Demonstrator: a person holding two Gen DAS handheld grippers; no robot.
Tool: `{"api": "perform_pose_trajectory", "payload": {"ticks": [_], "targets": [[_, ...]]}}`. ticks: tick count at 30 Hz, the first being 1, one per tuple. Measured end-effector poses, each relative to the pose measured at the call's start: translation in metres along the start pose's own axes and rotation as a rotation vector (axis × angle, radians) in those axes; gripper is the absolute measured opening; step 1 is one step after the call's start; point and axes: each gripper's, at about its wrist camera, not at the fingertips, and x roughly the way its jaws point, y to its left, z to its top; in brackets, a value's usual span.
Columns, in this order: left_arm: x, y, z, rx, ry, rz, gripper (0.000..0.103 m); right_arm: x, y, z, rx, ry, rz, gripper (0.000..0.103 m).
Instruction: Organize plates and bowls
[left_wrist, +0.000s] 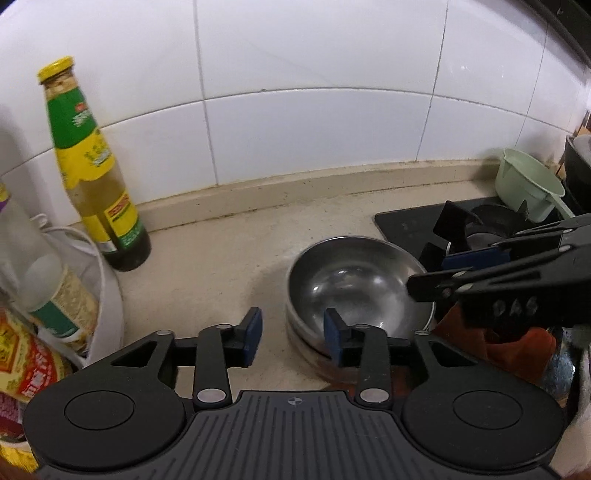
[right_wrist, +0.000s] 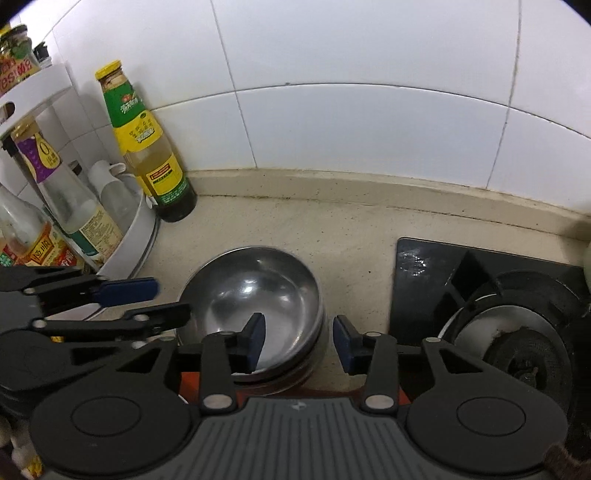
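- Now, left wrist view: the left gripper (left_wrist: 293, 338) is spread wide and holds nothing; its right pad sits at the near left rim of the steel bowls (left_wrist: 356, 291), its left pad over bare counter (left_wrist: 221, 251)
- The bowls are stacked on the counter, just left of the stove (left_wrist: 413, 221)
- The right gripper (left_wrist: 430, 273) reaches in from the right over the bowls' right rim, jaws apart
- A sauce bottle (left_wrist: 96, 166) stands far left by the wall; a green cup (left_wrist: 526, 184) sits far right
- Right wrist view: the right gripper (right_wrist: 299, 341) straddles the near right rim of the bowls (right_wrist: 251, 295), gaping, not pinching
- The left gripper (right_wrist: 168, 299) comes in from the left beside the bowls' left rim, parted
- The stove (right_wrist: 424, 266) is right, the bottle (right_wrist: 147, 144) far left beside a white rack (right_wrist: 125, 240)
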Motion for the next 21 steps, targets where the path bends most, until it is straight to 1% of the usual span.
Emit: {"api": "perform_pose_trajectory", "payload": {"ticks": [1,3,6,9,12,15,21], "targets": [[-0.003,0.002,-0.002,-0.006,-0.006,-0.003,0.050,-0.001,-0.002,-0.001,0.010,-0.001,0.008,0.044],[-0.009,0.006,-0.006,-0.010,-0.018,-0.021,0.052,-0.002,-0.006,-0.002,0.025,-0.003,0.019,0.048],[-0.016,0.006,-0.017,0.015,-0.024,-0.055,0.058,0.002,-0.012,-0.002,0.052,0.002,0.036,0.048],[-0.016,0.003,-0.027,0.051,-0.023,-0.083,0.060,0.011,-0.015,0.001,0.083,0.020,0.066,0.049],[-0.007,0.001,-0.033,0.069,-0.008,-0.110,0.062,0.019,-0.017,0.003,0.093,0.039,0.087,0.052],[0.004,-0.003,-0.038,0.098,0.018,-0.125,0.062,0.027,-0.016,0.004,0.090,0.052,0.101,0.054],[0.024,-0.010,-0.040,0.150,0.035,-0.166,0.066,0.041,-0.022,0.009,0.115,0.078,0.120,0.056]]}}
